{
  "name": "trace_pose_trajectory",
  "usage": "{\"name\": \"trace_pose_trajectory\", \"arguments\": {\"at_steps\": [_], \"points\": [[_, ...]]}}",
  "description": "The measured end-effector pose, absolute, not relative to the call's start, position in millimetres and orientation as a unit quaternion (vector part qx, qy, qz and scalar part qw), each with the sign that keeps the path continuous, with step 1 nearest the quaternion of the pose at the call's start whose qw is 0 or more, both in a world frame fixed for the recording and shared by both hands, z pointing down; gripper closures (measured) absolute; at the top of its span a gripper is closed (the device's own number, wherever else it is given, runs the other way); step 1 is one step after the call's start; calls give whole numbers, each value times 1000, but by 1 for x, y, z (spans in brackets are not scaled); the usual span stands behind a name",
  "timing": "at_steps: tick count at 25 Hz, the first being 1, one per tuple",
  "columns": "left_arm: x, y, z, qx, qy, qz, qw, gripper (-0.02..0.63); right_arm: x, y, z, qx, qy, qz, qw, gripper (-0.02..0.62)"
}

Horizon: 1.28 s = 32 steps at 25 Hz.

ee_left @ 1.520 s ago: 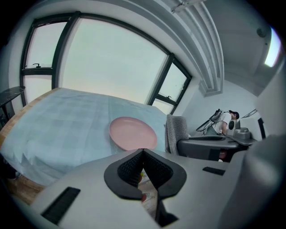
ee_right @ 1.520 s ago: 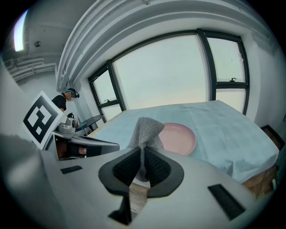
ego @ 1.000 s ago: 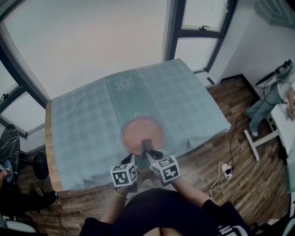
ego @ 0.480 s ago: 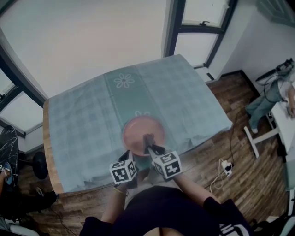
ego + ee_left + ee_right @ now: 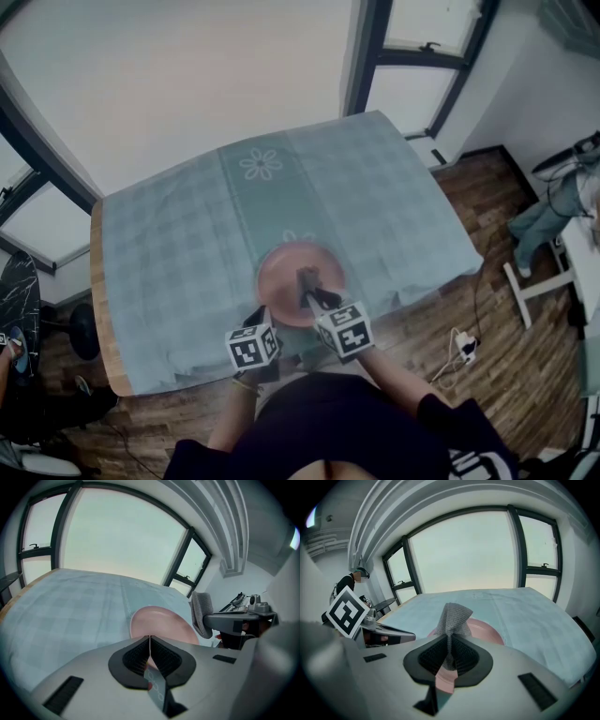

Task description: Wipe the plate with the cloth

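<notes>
A pink plate point(image 5: 286, 267) lies on the checked tablecloth near the table's front edge. My right gripper point(image 5: 309, 289) is shut on a grey mesh cloth point(image 5: 307, 278) and holds it over the plate's middle. In the right gripper view the cloth point(image 5: 453, 615) sticks up from the closed jaws, with the plate point(image 5: 487, 631) just beyond. My left gripper point(image 5: 264, 317) is at the plate's near left rim. Its jaws point(image 5: 149, 638) meet in a thin line with nothing seen between them. The plate point(image 5: 161, 623) lies right behind them, its near rim hidden. The cloth point(image 5: 201, 613) hangs at the right.
The table point(image 5: 169, 234) bears a blue-green checked cloth with a flower band point(image 5: 261, 165); its wooden edge point(image 5: 101, 328) shows at the left. Around it is wood floor, with a power strip point(image 5: 464, 349), a black stool point(image 5: 82, 331) and a seated person point(image 5: 548, 220) to the right.
Both grippers have moved forward and a little down. The cloth went from the plate's near part to over its middle, and the left jaws came up to the near left rim.
</notes>
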State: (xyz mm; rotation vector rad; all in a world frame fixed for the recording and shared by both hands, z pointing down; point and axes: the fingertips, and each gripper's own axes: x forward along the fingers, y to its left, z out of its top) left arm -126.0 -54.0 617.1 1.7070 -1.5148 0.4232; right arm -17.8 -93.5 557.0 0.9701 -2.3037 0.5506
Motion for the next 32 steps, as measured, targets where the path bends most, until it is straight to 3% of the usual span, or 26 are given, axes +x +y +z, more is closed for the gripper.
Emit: {"name": "trace_pose_trajectory", "arguments": {"at_steps": [10,14,18,32], "points": [[-139,-82,641,666,-595,181,413,584,-26,-132,579,359,-857,205,309,563],[-139,-89,649,669,-588,185,415,500,-29,-143,588,356,-854,200,322,563],[-140,-93,660,665,-586,194,421,471,-32,-157,599,353,-851,193,338,563],[-142,-97,687,644,-591,216,435,469,-34,-197,641,355,-828,196,387,563]]}}
